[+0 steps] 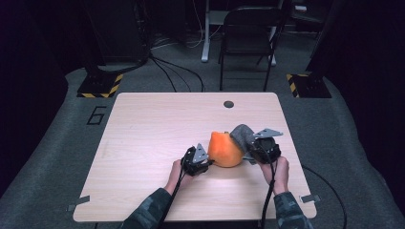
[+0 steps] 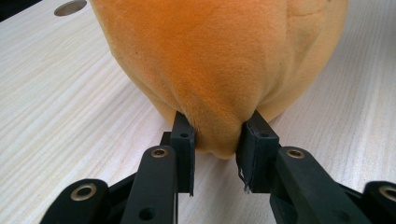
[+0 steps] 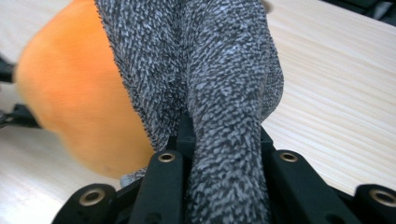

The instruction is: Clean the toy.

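An orange plush ball (image 1: 224,149) rests on the light wooden table (image 1: 153,129), right of centre and toward the near edge. From its left, my left gripper (image 1: 205,160) pinches a fold of the orange fabric (image 2: 219,70) between its two black jaws (image 2: 218,128), which press into the plush. A grey fuzzy cloth (image 1: 241,133) drapes against the ball's right side. My right gripper (image 1: 249,144) is shut on a bunched strip of that cloth (image 3: 219,70), just above the table. The orange ball (image 3: 70,93) sits directly behind the cloth.
A round cable hole (image 1: 229,104) lies in the table near its far edge. A dark folding chair (image 1: 248,38) stands on the floor beyond the table. Cables trail from both grippers along the person's forearms.
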Action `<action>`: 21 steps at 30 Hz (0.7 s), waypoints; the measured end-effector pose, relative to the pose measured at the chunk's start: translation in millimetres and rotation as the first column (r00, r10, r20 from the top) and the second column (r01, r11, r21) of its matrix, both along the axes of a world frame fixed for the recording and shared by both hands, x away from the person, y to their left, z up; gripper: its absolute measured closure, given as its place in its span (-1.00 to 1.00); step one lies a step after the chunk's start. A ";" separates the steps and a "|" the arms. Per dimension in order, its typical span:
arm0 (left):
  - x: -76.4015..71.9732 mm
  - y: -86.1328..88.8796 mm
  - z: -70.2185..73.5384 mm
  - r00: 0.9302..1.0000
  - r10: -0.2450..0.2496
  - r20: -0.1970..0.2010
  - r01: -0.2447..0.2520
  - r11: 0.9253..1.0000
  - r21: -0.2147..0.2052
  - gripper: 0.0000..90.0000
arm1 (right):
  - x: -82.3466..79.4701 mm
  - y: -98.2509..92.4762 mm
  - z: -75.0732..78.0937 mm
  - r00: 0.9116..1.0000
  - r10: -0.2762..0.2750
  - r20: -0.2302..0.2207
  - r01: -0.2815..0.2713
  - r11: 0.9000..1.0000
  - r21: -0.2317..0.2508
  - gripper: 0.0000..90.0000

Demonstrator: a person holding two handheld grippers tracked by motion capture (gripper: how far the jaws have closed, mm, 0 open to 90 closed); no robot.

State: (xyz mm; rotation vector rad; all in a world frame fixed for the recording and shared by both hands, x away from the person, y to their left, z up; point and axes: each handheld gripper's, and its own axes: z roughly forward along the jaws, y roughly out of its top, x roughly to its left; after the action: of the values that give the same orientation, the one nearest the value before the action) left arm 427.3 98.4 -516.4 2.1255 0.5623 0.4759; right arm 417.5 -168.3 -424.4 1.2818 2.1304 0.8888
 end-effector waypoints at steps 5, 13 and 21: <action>-0.2 0.0 -0.1 1.000 0.001 -0.004 -0.001 1.000 -0.006 0.57 | -1.1 -18.4 -4.5 0.999 -0.045 -0.002 0.045 0.999 -0.003 0.64; -1.2 -1.1 -1.5 1.000 -0.008 0.018 0.008 1.000 0.003 0.65 | 6.3 -27.5 -25.2 0.994 -0.092 -0.058 0.091 0.996 -0.013 0.64; -4.1 -1.8 -0.7 1.000 -0.005 0.014 0.006 0.999 -0.039 0.69 | 8.3 -36.2 -28.2 0.991 -0.121 -0.064 0.121 0.993 0.002 0.64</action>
State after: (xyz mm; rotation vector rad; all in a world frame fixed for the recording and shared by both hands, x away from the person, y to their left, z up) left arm 423.2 96.6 -517.1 2.0842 0.5535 0.4727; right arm 425.8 -204.5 -452.6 1.4436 2.0747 0.8138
